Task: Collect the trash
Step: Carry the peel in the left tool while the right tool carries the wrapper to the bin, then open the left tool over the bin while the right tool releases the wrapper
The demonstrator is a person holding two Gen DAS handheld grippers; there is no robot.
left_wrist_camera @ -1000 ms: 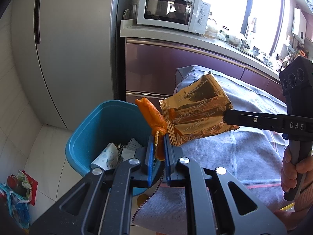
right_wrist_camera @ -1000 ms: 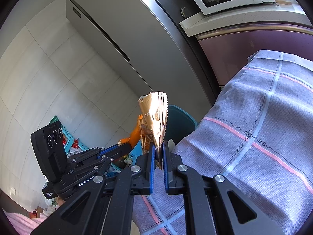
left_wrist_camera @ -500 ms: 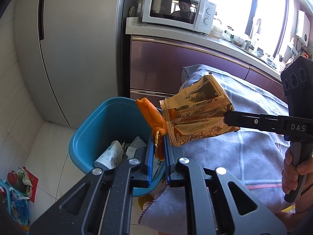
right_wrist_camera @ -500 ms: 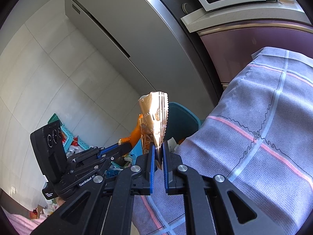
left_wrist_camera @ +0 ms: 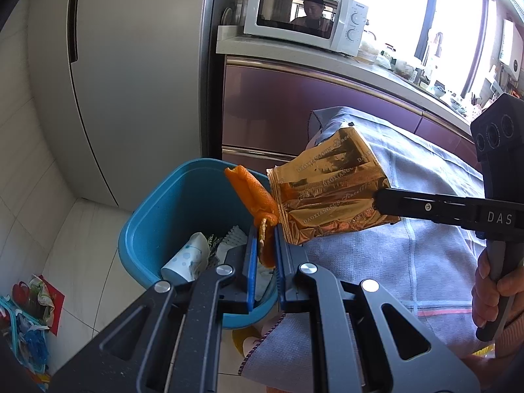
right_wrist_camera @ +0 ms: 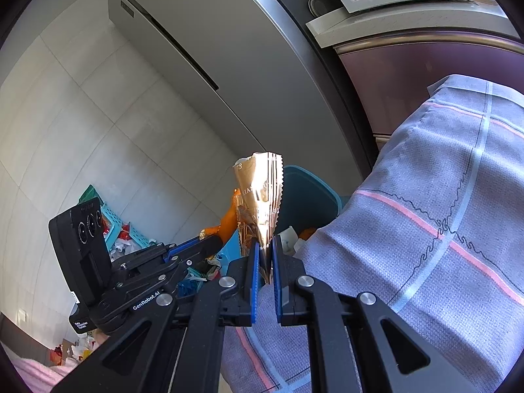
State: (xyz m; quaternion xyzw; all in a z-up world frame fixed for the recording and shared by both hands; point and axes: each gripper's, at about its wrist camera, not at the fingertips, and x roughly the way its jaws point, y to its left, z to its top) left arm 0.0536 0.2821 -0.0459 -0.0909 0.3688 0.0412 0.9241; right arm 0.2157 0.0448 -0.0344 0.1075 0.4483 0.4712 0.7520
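My left gripper [left_wrist_camera: 264, 234] is shut on a curled strip of orange peel [left_wrist_camera: 253, 195], held above the near rim of a blue trash bin [left_wrist_camera: 154, 216]. The bin holds a white paper cup [left_wrist_camera: 186, 258] and other scraps. My right gripper [right_wrist_camera: 263, 245] is shut on a gold foil wrapper [right_wrist_camera: 260, 203]; in the left wrist view that wrapper [left_wrist_camera: 330, 196] hangs just right of the peel, over the table's edge beside the bin [right_wrist_camera: 308, 199]. A hand [left_wrist_camera: 494, 294] grips the right tool's handle.
A grey checked cloth [left_wrist_camera: 409, 255] covers the table on the right. Behind the bin stand a grey fridge [left_wrist_camera: 137, 75] and a purple cabinet [left_wrist_camera: 294, 104] with a white microwave [left_wrist_camera: 304, 16] on top. Bags of litter [left_wrist_camera: 29, 314] lie on the tiled floor at the left.
Both grippers keep their hold. The bin and the kitchen have slid slightly rightward in the left wrist view; the peel and the wrapper stay in place between the jaws.
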